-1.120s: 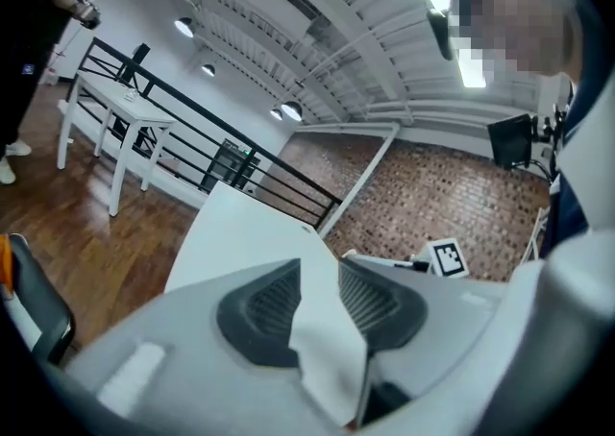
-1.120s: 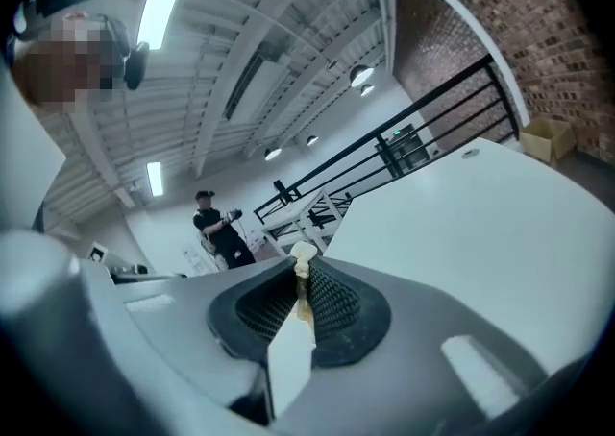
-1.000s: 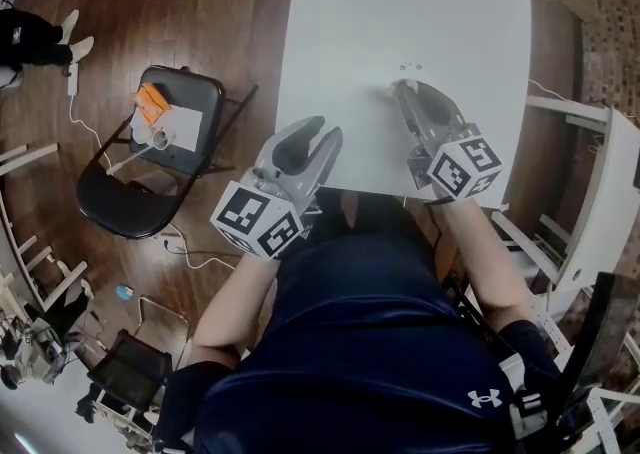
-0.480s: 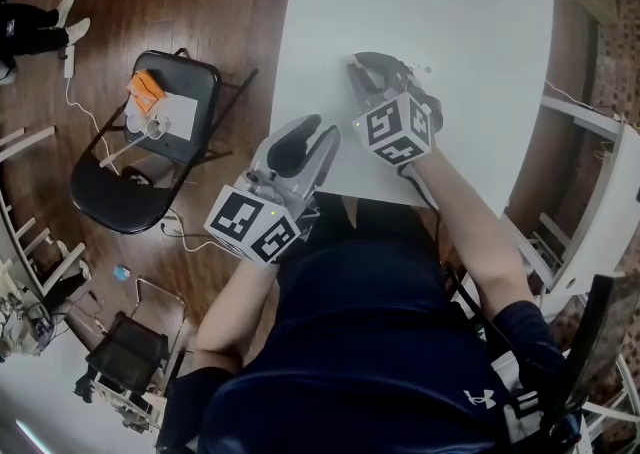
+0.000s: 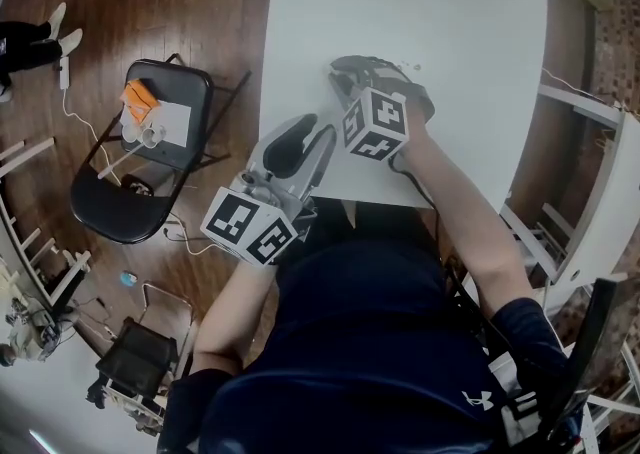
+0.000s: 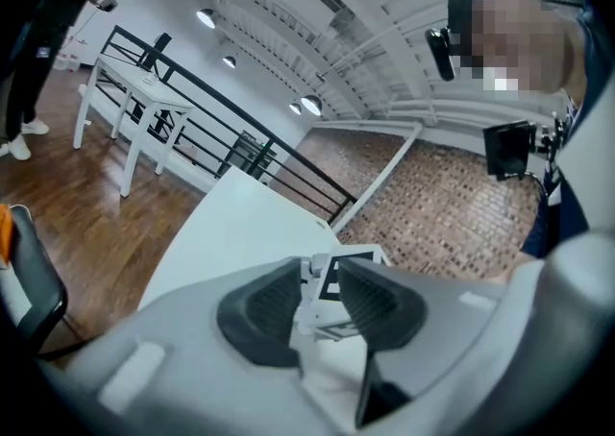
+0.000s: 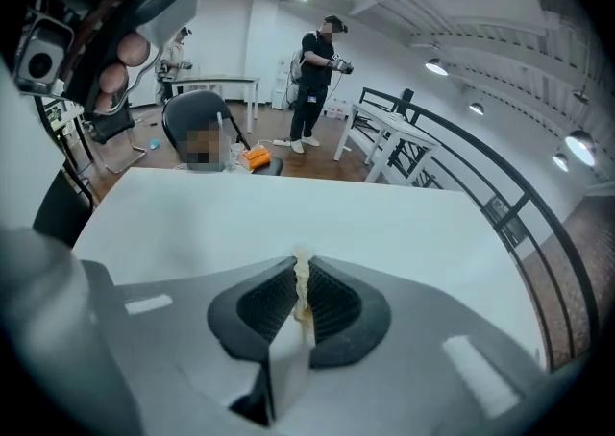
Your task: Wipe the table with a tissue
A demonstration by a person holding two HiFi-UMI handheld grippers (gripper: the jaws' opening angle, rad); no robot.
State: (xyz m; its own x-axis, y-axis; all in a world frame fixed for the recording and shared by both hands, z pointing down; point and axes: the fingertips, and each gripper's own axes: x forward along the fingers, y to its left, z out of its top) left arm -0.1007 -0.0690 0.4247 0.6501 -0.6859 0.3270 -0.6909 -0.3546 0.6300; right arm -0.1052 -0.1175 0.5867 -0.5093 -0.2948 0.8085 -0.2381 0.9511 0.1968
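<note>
The right gripper [image 5: 345, 77] lies low over the near part of the wide white table [image 5: 420, 2], its marker cube turned up toward the head view. In the right gripper view its two dark ribbed jaws are pressed together on a thin crumpled strip of white tissue [image 7: 301, 282], which stands up between the pads and pokes out a little past their tips. Beyond the jaws the white tabletop spreads out bare. The head view hides the tissue under the gripper, so it seems to be at the table surface, though contact cannot be confirmed. The left gripper [image 6: 316, 292] sits just beside the right one, at the table's near left edge. Its jaws stand slightly apart with nothing held, and through the gap shows the right gripper's marker cube. Left of the table, on the dark brown wooden floor [image 5: 200, 2], stands a black folding chair [image 5: 110, 192] with a small orange object [image 5: 138, 99] and a white sheet of paper [image 5: 180, 124] on its seat.
</note>
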